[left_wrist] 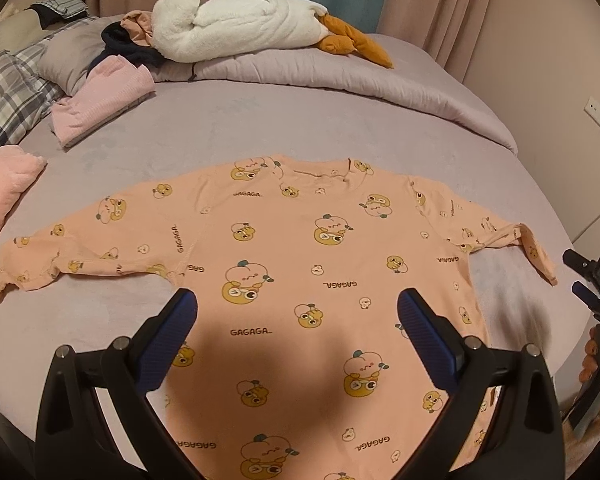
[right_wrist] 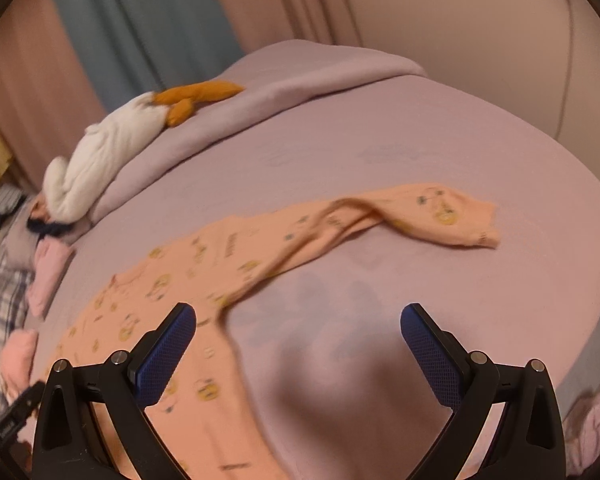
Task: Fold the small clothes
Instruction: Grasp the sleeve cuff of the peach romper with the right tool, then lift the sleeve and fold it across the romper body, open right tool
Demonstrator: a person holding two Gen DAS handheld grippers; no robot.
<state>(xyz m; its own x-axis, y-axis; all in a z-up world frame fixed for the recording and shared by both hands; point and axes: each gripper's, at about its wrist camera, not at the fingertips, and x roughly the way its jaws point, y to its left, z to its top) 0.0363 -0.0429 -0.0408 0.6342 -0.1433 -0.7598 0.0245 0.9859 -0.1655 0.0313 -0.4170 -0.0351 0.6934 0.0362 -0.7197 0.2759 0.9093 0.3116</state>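
A peach long-sleeved shirt (left_wrist: 300, 264) printed with cartoon ducks lies flat on the lilac bed, collar at the far side and both sleeves spread out. My left gripper (left_wrist: 298, 308) hovers open above the shirt's body, nothing between its blue pads. The right wrist view is blurred; there my right gripper (right_wrist: 298, 322) stands open over bare sheet beside the shirt's right edge (right_wrist: 204, 280), with the right sleeve (right_wrist: 432, 216) stretched out ahead. The right gripper (left_wrist: 594, 292), held in a hand, also shows at the right edge of the left wrist view.
Folded pink clothes (left_wrist: 100, 100) and another pink piece (left_wrist: 8, 188) lie at the left by a plaid pillow (left_wrist: 8, 100). A white plush goose (left_wrist: 236, 20) rests on the rolled lilac quilt (left_wrist: 340, 76) at the back. Curtains and a wall stand behind the bed.
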